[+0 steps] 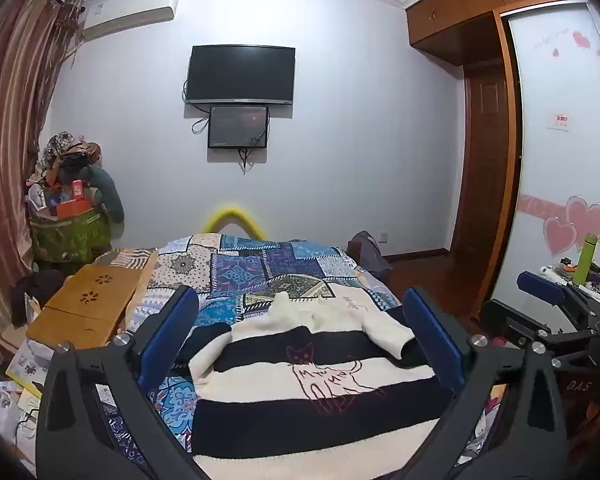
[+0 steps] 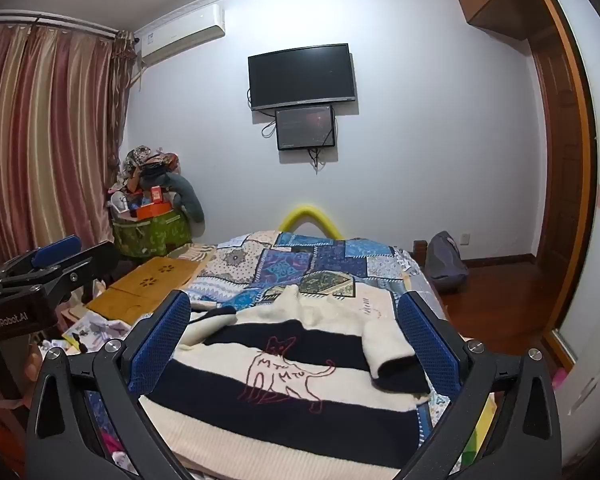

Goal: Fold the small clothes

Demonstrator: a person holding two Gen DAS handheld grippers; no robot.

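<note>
A small sweater (image 1: 300, 392) (image 2: 284, 384) with broad black and cream stripes and a red cat outline lies flat on the patchwork quilt (image 1: 252, 272) (image 2: 308, 264) of the bed. Its collar points away from me. The right sleeve (image 2: 392, 356) is folded in over the body. My left gripper (image 1: 300, 344) hovers above the sweater's near half, open, nothing between its blue pads. My right gripper (image 2: 296, 344) hangs beside it, equally wide open and empty. Each gripper shows at the edge of the other's view: the right one (image 1: 540, 292) and the left one (image 2: 56, 252).
A wooden lap table (image 1: 88, 304) (image 2: 148, 284) rests on the bed's left side, papers below it. A green basket (image 1: 72, 236) piled with things stands by the curtain. A backpack (image 2: 444, 260) leans at the far wall, wardrobe doors (image 1: 560, 160) at the right.
</note>
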